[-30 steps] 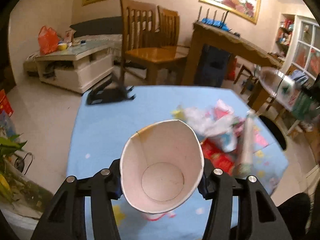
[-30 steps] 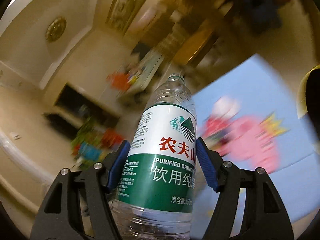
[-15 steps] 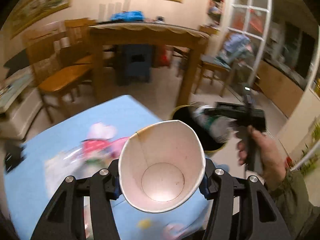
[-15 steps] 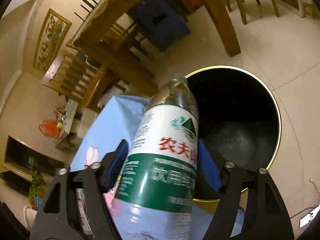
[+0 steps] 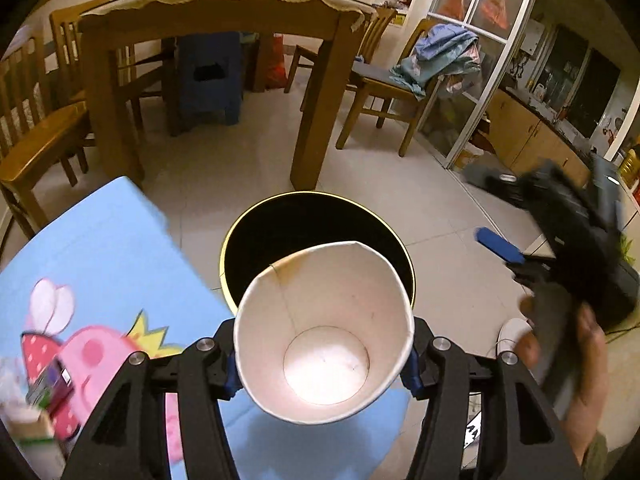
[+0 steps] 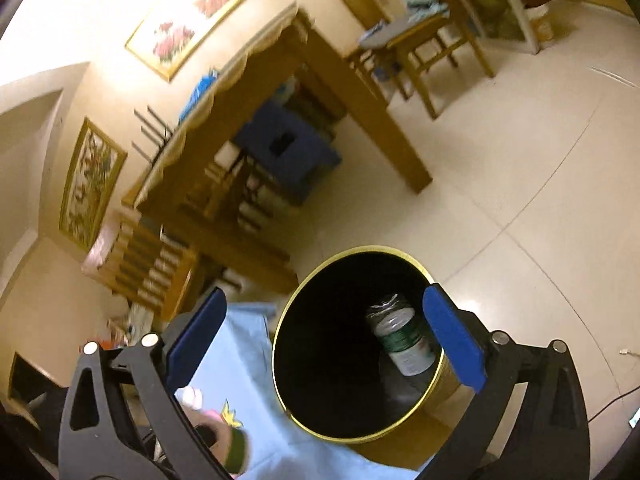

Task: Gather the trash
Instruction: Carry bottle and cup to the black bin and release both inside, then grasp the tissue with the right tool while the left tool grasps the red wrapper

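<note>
Gripping a white paper cup (image 5: pixel 324 328) by its sides, the left hand-held gripper (image 5: pixel 320 364) holds it mouth-forward over the round black gold-rimmed trash bin (image 5: pixel 240 236), probably so it can drop straight in. The right hand-held gripper (image 6: pixel 324 340) has nothing between its blue pads, its jaws opening wide above the bin, where a clear green-labelled plastic bottle (image 6: pixel 402 336) already lies. Beside the bin is the light-blue cartoon-printed surface (image 5: pixel 100 252), with a wooden dining table (image 5: pixel 216 4) and chairs on pale floor tiles beyond.

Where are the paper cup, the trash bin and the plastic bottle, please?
paper cup (image 5: pixel 326 376): left wrist view, inner bottom.
trash bin (image 6: pixel 320 432): right wrist view, gold rim.
plastic bottle (image 6: pixel 404 340): right wrist view, green label.
</note>
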The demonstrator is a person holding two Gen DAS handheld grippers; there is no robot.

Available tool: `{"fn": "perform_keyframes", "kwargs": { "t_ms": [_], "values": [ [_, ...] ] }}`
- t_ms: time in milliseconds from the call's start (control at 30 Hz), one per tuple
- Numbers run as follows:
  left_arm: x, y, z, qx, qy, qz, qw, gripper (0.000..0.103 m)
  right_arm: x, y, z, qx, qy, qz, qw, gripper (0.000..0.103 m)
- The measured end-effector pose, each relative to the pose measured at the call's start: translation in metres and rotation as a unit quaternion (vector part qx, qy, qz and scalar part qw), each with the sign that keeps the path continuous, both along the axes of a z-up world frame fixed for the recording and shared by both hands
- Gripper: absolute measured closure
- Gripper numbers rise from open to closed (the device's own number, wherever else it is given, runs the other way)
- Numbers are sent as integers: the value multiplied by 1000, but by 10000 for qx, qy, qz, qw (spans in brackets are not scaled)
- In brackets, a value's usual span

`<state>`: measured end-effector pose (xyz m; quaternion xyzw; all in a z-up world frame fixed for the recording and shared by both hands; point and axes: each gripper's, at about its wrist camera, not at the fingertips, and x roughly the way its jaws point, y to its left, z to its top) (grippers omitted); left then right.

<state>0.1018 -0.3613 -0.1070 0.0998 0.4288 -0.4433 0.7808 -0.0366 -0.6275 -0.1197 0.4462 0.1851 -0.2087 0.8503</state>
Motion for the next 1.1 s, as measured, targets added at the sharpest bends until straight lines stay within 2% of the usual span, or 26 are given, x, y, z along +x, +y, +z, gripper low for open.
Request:
{"fn": "perform_keyframes", "kwargs": {
  "t_ms": [133, 167, 267, 333, 467, 567, 667, 767, 833, 900, 933, 967, 1000, 1033, 1100],
  "values": [
    [11, -38, -2, 161, -146, -67, 9997, 45, -20, -7, 13, -5, -292, -320, 9991, 6],
    [12, -43, -3, 203, -174, -49, 9996, 41, -25, -8, 13, -22, -305, -359, 9989, 6],
    [10, -53, -5, 301, -338, -24, 9990, 13, -29, -10, 14, -59, -297, -386, 9988, 6],
    [6, -59, -5, 330, -512, -127, 9981, 12, -29, -10, 17, -85, -300, -374, 9988, 6],
    [6, -63, -2, 404, -526, -143, 9977, 12, -30, -4, 28, -308, -488, -417, 9975, 6],
    [2, -43, -1, 232, -320, -73, 9992, 12, -22, 7, 41, -602, -493, -247, 9967, 6],
    [-14, -9, -4, 149, -204, -33, 9997, 12, -5, 25, 47, -853, -435, 200, 9952, 6],
    [-46, 46, -2, 170, -417, 66, 9990, 8, 18, 56, 56, -1216, -352, 830, 9885, 6],
    [-67, 89, 3, 248, -707, 273, 9968, 6, 41, 84, 57, -1375, -311, 1569, 9775, 6],
    [-83, 130, 8, 427, -1142, 609, 9907, 6, 61, 115, 54, -1460, -198, 2294, 9621, 6],
    [-92, 159, 12, 642, -1569, 920, 9812, 6, 70, 137, 51, -1511, -117, 2682, 9514, 6],
    [-96, 176, 14, 793, -1822, 1118, 9737, 6, 76, 154, 49, -1568, -66, 2910, 9438, 6],
    [-100, 203, 17, 976, -2095, 1390, 9630, 6, 83, 184, 47, -1708, 10, 3226, 9310, 6],
    [-101, 220, 18, 1064, -2198, 1549, 9573, 6, 86, 199, 46, -1771, 30, 3368, 9248, 6],
    [-94, 269, 18, 1325, -2286, 2078, 9418, 6, 95, 249, 39, -1801, 91, 3857, 9048, 6]
  ]
}}
